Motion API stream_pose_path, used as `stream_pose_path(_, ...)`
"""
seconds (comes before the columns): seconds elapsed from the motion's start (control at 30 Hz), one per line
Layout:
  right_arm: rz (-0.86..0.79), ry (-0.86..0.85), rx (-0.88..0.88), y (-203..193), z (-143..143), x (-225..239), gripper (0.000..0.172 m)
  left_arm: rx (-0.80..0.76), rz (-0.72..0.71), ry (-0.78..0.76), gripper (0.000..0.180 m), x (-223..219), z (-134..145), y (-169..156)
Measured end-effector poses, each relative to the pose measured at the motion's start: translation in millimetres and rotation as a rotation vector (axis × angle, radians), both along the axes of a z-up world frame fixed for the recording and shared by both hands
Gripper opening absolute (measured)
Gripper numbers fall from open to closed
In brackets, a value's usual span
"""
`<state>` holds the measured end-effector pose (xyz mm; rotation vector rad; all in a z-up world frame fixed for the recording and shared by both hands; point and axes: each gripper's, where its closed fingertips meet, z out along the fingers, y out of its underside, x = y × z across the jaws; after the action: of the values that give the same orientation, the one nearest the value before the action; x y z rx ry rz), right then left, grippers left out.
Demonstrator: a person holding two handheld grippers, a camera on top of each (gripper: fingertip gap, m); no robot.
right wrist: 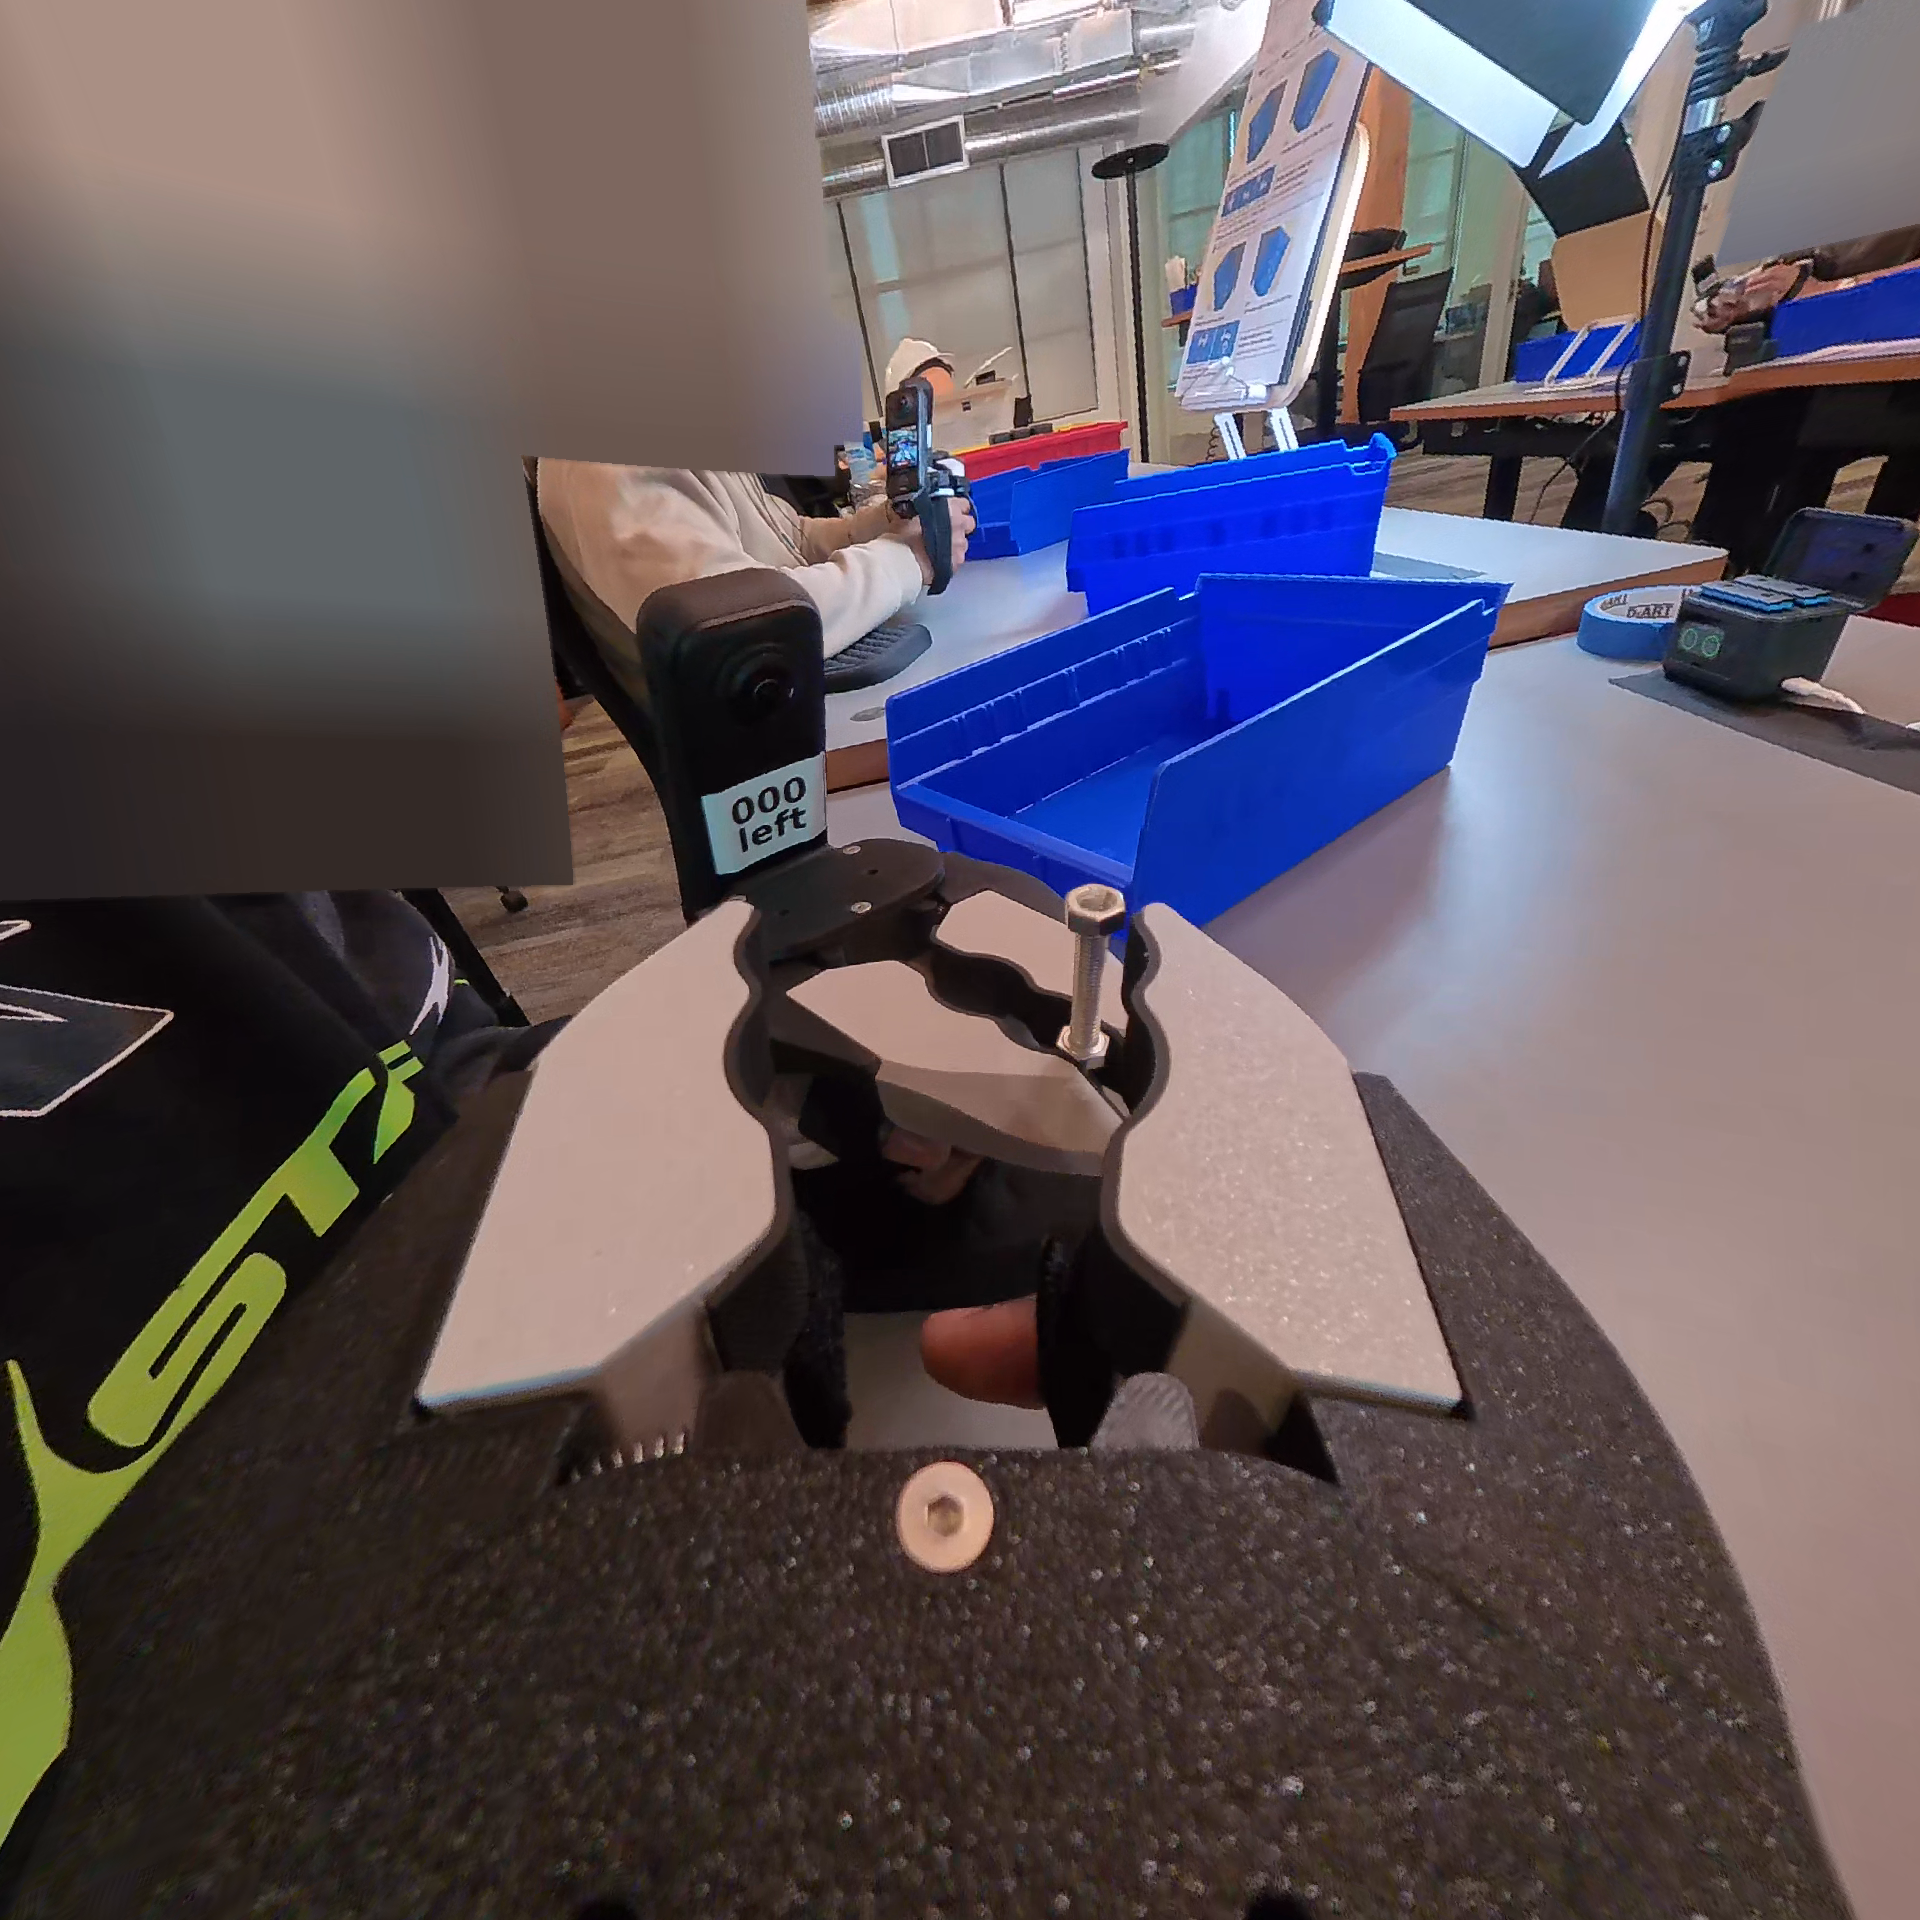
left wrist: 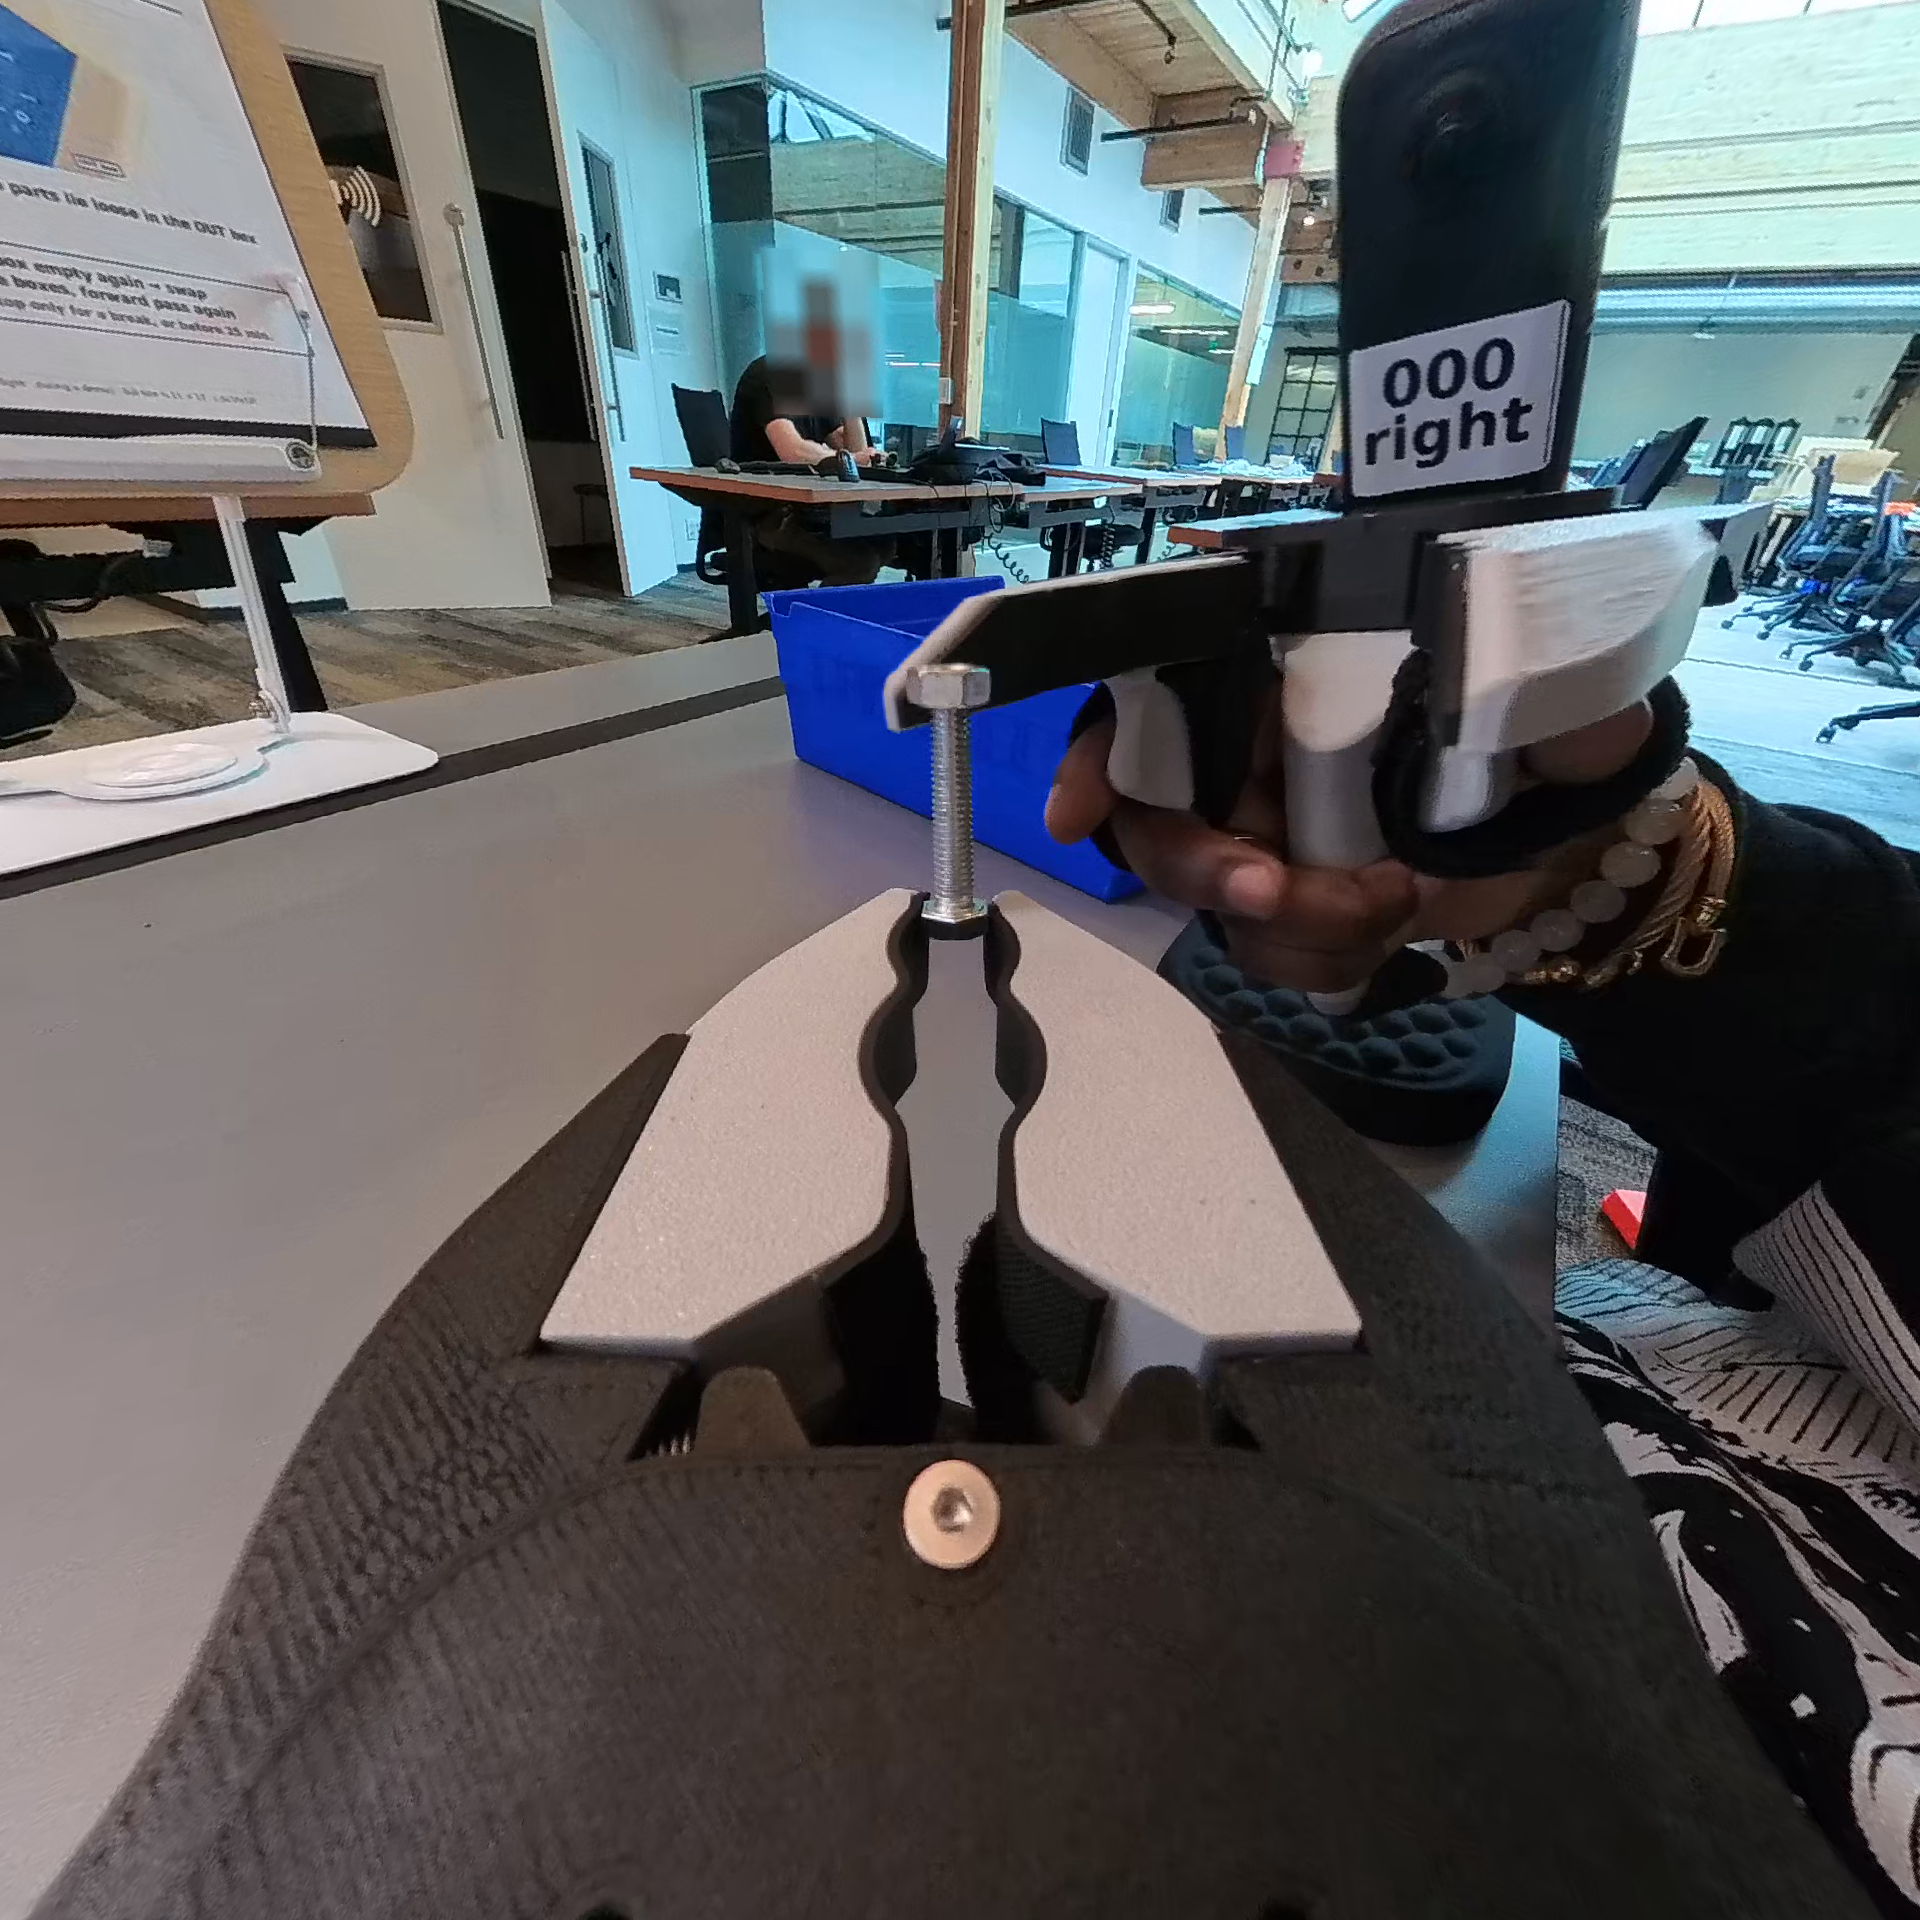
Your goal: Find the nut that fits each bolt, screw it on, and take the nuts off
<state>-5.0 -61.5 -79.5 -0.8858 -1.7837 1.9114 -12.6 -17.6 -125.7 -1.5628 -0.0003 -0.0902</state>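
Left gripper (left wrist: 954, 914): fingers drawn narrow, their tips pinching a silver nut (left wrist: 956, 912) threaded on the lower end of a silver bolt (left wrist: 951, 800). The bolt stands upright above the grey tabletop (left wrist: 416, 1039), hex head (left wrist: 948, 686) uppermost.

Right gripper (right wrist: 940, 935): fingers spread wide. In the right wrist view the bolt (right wrist: 1088, 977) rises just inside the right-hand finger (right wrist: 1236, 1091); the opposite finger (right wrist: 644, 1091) stands well clear of it. From the left wrist view, one finger's tip (left wrist: 935, 665) lies level with the bolt head; contact cannot be told.

A blue bin (right wrist: 1195, 748) sits on the tabletop just beyond the bolt. A hand (left wrist: 1278, 883) grips the right gripper's handle.
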Motion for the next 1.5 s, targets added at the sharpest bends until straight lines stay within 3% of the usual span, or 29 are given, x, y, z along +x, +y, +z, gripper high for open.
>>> stream_pose_path(1.5,-0.026,0.033,0.011,1.9,0.5,1.1,0.066,-0.013,0.017,-0.011,0.010,-3.6,-2.6,1.6)
